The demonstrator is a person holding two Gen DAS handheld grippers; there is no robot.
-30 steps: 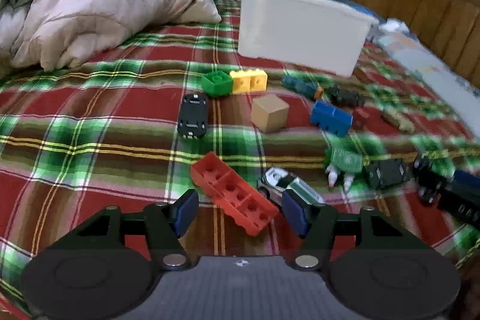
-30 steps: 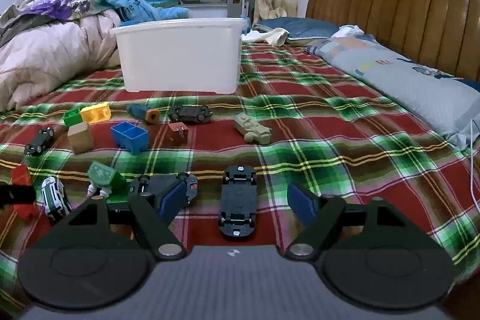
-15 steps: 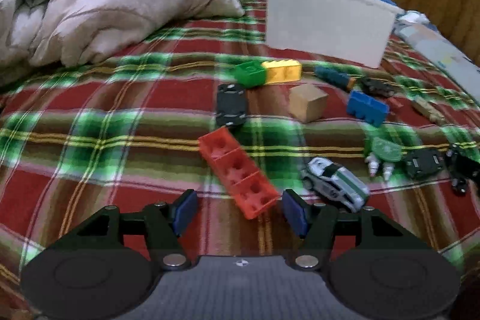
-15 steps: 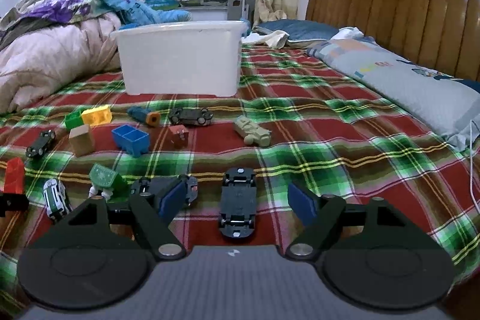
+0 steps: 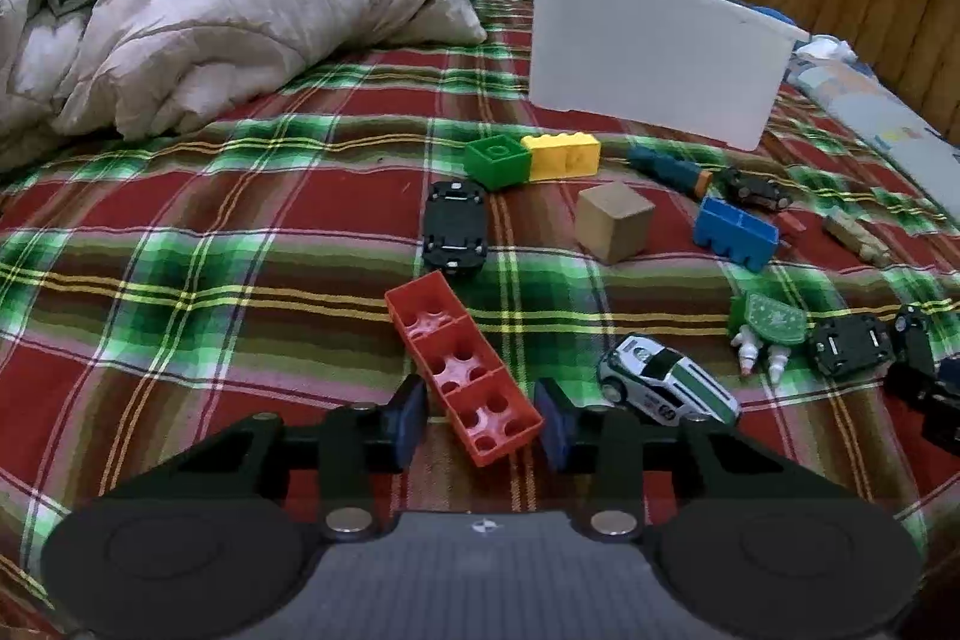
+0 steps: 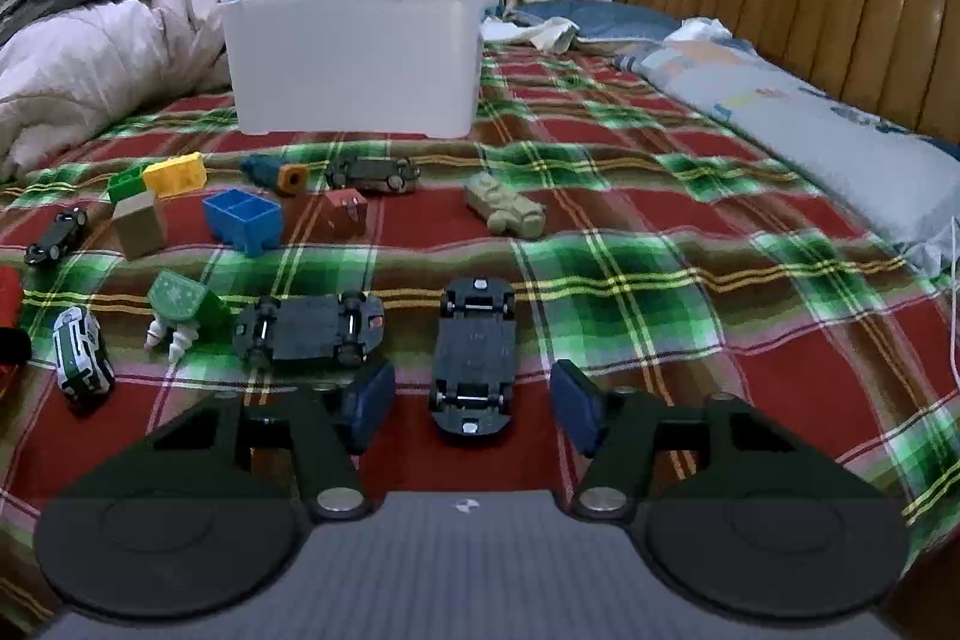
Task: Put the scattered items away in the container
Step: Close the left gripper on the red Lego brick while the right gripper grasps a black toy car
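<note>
On the red-and-green plaid bedspread (image 5: 240, 232), a long red plastic building brick (image 5: 462, 370) lies hollow side up, its near end between the blue pads of the left gripper (image 5: 480, 421); the jaws are closing, with a thin gap still on either side. The right gripper (image 6: 471, 409), tilted down, closes around an overturned black toy car (image 6: 475, 355), pads not yet touching. The smooth white plastic bin (image 6: 357, 61) stands well beyond both. At the left view's right edge, dark toys are cut off and hard to identify.
</note>
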